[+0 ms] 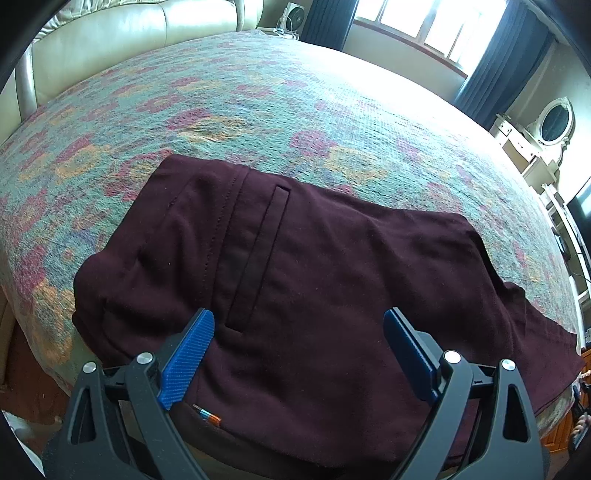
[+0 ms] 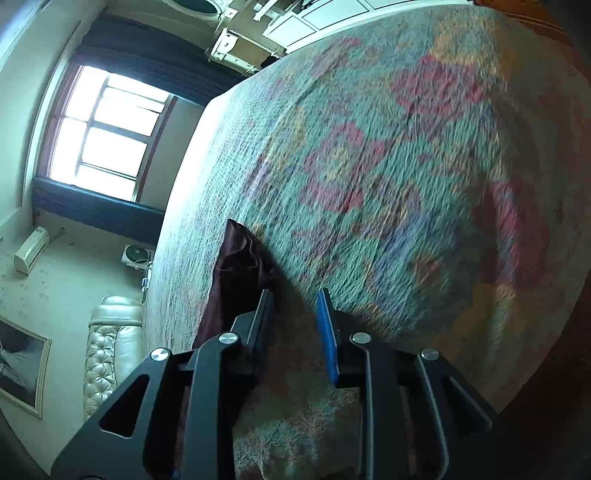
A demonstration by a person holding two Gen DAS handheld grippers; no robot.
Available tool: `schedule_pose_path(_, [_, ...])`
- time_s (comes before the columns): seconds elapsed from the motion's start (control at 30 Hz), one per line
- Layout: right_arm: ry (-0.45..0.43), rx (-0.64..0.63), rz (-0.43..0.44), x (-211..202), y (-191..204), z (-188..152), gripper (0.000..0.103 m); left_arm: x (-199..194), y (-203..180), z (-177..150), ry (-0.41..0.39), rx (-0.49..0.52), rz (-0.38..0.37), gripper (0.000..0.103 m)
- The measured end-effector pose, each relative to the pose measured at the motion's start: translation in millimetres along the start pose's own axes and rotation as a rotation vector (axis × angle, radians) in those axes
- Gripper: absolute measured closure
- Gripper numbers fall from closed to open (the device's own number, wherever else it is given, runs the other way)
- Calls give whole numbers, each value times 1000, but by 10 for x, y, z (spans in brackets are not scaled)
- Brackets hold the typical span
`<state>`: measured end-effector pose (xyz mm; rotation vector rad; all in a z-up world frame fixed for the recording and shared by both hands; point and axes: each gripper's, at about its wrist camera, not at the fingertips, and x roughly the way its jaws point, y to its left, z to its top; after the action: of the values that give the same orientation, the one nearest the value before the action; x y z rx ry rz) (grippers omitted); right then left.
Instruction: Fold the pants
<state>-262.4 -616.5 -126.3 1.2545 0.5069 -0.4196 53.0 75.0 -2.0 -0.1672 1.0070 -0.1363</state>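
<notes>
The folded maroon pants (image 1: 295,280) are shown whole only by the left wrist view, lying on the floral bedspread (image 1: 258,110) beneath the wide-spread, empty left gripper (image 1: 298,325). In the right view only an edge is seen at nine o'clock of the slightly parted, empty right gripper (image 2: 295,299); a sofa (image 1: 129,33) stands at eleven o'clock.

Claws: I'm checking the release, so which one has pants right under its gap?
The left claw: maroon pants fill its gap; the right claw frames bedspread.

Bedspread (image 2: 424,177) motion-blurred; pants (image 1: 314,295) near edge hidden behind left gripper (image 1: 299,325)
</notes>
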Motion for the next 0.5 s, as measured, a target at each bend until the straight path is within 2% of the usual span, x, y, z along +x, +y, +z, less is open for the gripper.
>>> schedule_pose_path(0.03, [19, -33, 11, -47, 41, 67, 75, 5, 3, 2, -2, 1, -1, 11])
schedule_pose_path(0.07, [42, -69, 29, -87, 108, 109, 63, 9, 6, 4, -3, 3, -3, 10])
schedule_pose_path(0.13, [102, -150, 55, -62, 252, 216, 52, 3, 11, -1, -7, 8, -9, 10])
schedule_pose_path(0.27, [219, -248, 90, 155, 503, 396, 48, -12, 36, -18, -20, 10, -31, 10])
schedule_pose_path(0.37, [293, -292, 59, 409, 603, 466, 48, -21, 46, -20, -24, 4, -41, 10])
schedule_pose_path(0.5, [385, -279, 49, 758, 521, 419, 43, -31, 64, -29, -33, -6, -57, 10])
